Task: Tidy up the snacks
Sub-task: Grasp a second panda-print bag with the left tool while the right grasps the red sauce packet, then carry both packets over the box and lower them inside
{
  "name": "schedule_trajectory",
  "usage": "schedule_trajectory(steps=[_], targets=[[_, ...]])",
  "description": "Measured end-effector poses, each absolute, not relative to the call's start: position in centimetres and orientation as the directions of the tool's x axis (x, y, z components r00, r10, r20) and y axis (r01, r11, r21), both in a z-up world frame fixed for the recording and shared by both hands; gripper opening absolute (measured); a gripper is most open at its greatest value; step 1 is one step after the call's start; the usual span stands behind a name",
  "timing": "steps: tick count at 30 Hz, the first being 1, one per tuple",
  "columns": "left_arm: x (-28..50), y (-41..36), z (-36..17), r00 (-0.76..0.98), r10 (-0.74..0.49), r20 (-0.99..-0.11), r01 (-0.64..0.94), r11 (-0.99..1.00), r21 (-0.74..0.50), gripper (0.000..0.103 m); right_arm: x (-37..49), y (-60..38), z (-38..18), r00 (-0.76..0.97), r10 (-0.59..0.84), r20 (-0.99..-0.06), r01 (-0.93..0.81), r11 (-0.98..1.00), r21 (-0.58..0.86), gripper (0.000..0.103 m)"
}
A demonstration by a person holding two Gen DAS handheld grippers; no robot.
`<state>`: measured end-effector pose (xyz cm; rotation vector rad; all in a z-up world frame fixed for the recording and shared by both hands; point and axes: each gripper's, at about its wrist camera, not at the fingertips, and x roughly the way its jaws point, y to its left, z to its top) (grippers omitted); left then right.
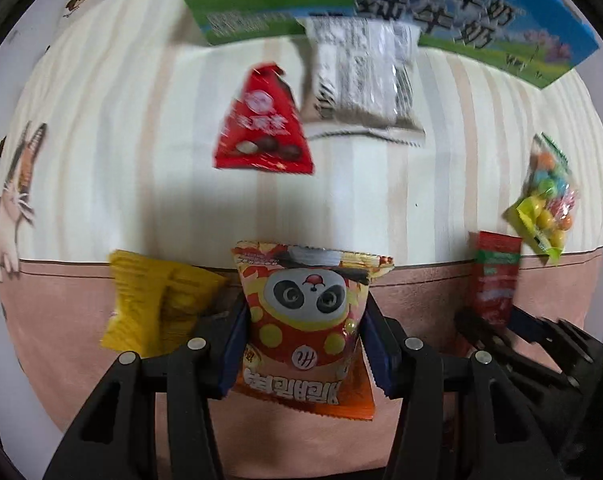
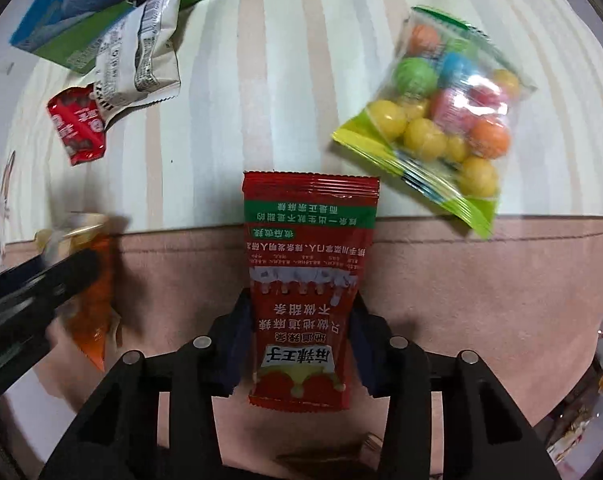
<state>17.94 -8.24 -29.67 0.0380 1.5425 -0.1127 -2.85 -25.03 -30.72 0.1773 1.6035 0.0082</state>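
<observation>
My left gripper [image 1: 305,320] is shut on an orange panda snack packet [image 1: 307,320], held above the striped cloth. My right gripper [image 2: 301,312] is shut on a red spicy-strip packet [image 2: 307,280]; that packet also shows at the right of the left wrist view as the red packet [image 1: 495,280]. On the cloth lie a red chocolate-ball packet [image 1: 263,124], a white packet with black print [image 1: 361,80], a clear bag of coloured candy balls [image 2: 445,116] and a yellow packet [image 1: 153,304]. The left gripper and its packet show blurred at the left of the right wrist view.
A blue and green milk carton box [image 1: 481,12] stands at the far edge of the cloth. The striped cream cloth [image 1: 141,160] meets a pink band [image 2: 481,280] near me. Cartoon animal prints [image 1: 17,200] mark the cloth's left side.
</observation>
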Motion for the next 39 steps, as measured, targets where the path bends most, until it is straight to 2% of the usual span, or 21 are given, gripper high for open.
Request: schedule_trajectory(steps=[4,8,10,14,17,19,23,27,32,37,39], targets=[[16.5,-10.1,-31.0,0.032,-0.012,-0.999,0.136,0.991,-0.008,0.052,-3.5,-24.3,-30.5,-0.039,0.098,-0.994,0.078,0.992,0.095,0.048],[14.4,-12.3,-33.5,-0.009,0.015,-1.000,0.170,0.985,0.013,0.053,-4.6,-24.6,-30.9,-0.089,0.153,-0.984,0.104,0.984,0.143,0.065],[14.0,-12.5,-34.0,0.007,0.017,-1.000,0.174,0.985,0.018,0.053,-4.9,-24.7,-31.2,-0.105,0.164,-0.981,0.102,0.983,0.154,0.069],[13.4,-12.3,-34.1,0.012,0.003,-1.000,0.161,0.987,0.004,0.051,-5.5,-24.6,-32.2,-0.101,0.153,-0.983,0.111,0.984,0.142,0.067],[12.9,-11.1,-34.0,0.019,0.004,-1.000,0.160,0.987,0.007,0.048,-4.8,-24.9,-32.7,-0.078,0.109,-0.991,0.110,0.989,0.101,0.051],[12.9,-9.4,-32.5,0.018,-0.004,-1.000,0.153,0.988,-0.001,0.047,-5.1,-24.9,-32.0,-0.059,0.113,-0.992,0.108,0.988,0.106,0.047],[13.5,-8.8,-29.3,0.025,-0.057,-0.998,0.135,0.989,-0.053,0.047,-4.6,-26.0,-29.6,-0.005,0.197,-0.980,0.135,0.972,0.195,0.045],[14.8,-8.1,-23.8,0.092,-0.148,-0.985,0.123,0.983,-0.136,0.047,-2.9,-27.0,-23.9,0.094,0.282,-0.955,0.123,0.949,0.292,0.045],[20.1,-7.9,-15.3,0.222,-0.226,-0.948,0.146,0.970,-0.197,0.047,2.2,-28.9,-16.3,0.234,0.319,-0.918,0.052,0.939,0.340,0.045],[28.9,-8.5,-10.4,0.300,-0.214,-0.930,0.188,0.969,-0.162,0.047,10.8,-31.3,-10.8,0.335,0.245,-0.910,0.004,0.965,0.262,0.045],[32.6,-8.8,-10.5,0.296,-0.186,-0.937,0.188,0.973,-0.133,0.047,14.7,-32.2,-10.2,0.346,0.192,-0.918,-0.004,0.979,0.204,0.045]])
